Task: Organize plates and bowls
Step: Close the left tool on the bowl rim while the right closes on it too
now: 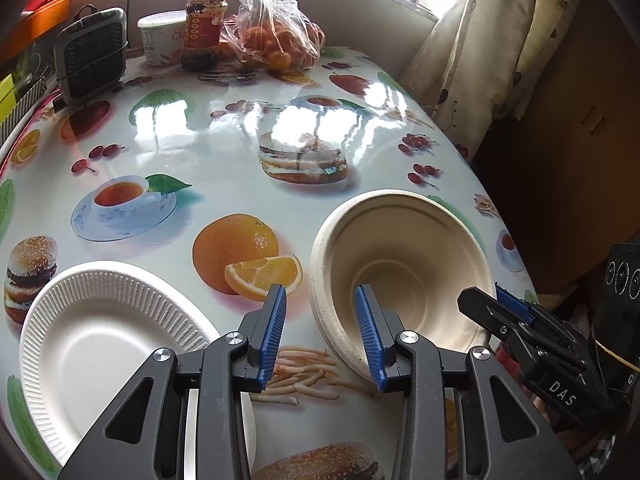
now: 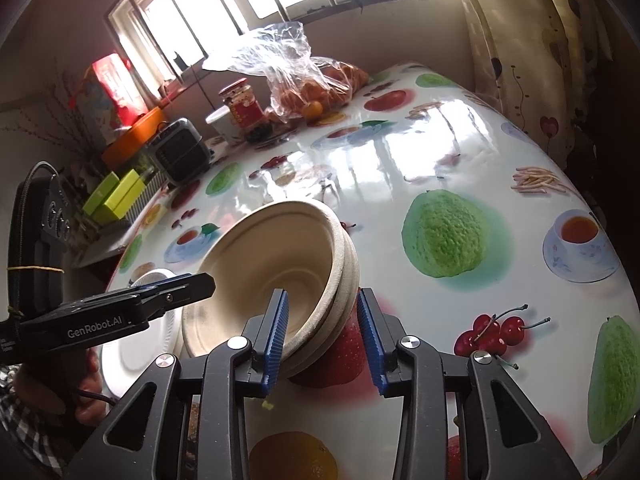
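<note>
A stack of beige paper bowls (image 1: 400, 264) sits tilted on the fruit-print tablecloth; it also shows in the right wrist view (image 2: 280, 276). My left gripper (image 1: 322, 336) is open, its right finger inside the bowl's near rim, its left finger outside. My right gripper (image 2: 322, 336) is open, its fingers straddling the bowls' rim without closing on it; it shows at the bowl's right edge in the left wrist view (image 1: 500, 304). A white ribbed paper plate (image 1: 108, 336) lies to the left; part of it shows in the right wrist view (image 2: 132, 352).
At the table's far end stand a bag of oranges (image 1: 276, 36), a red-labelled jar (image 1: 204, 28), a white tub (image 1: 160, 36) and a small grey heater (image 1: 92, 56). The table edge (image 1: 516, 240) drops off to the right beside a curtain (image 1: 492, 40).
</note>
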`<state>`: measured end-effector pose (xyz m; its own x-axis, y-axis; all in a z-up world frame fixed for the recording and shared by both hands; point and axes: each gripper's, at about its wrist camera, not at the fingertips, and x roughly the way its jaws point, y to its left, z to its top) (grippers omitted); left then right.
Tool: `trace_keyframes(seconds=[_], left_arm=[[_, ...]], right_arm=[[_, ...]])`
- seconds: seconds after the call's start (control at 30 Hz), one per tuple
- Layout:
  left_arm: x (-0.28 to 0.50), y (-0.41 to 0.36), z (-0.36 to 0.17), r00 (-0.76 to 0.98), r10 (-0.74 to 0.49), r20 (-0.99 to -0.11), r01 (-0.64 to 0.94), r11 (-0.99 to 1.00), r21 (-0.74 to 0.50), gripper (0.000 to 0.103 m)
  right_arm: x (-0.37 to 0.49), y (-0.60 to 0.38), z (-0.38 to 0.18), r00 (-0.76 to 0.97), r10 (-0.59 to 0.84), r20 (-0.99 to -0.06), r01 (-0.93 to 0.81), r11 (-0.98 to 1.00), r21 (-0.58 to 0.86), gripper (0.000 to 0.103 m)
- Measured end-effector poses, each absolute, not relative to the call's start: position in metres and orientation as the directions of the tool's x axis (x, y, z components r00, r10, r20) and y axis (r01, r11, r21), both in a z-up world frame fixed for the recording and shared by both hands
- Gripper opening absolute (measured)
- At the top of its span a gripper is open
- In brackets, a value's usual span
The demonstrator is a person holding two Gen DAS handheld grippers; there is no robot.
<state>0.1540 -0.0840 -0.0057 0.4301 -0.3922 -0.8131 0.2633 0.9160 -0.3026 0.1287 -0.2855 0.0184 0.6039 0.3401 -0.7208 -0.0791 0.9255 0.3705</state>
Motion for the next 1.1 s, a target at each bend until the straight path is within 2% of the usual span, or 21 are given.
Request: trace_keyframes(seconds=[0.3,1.1], left_arm=[[0.1556,-0.0862,-0.0086,0.413,-0.398,-0.819,0.267,0.913,-0.308,0.021],[0.1559,-0.0871,-0.0074,0.422,-0.396,-0.816,0.269,0.914,-0.305,0.02]], right_arm=[[0.1291,-0.2872,0.0188,0.607,0.336,-0.72,-0.072,0.926,0.371,0.028],[0.1293,-0.2875,0.0183,0.606,0.336,-0.721,-0.073,0.926,0.371,0.028]])
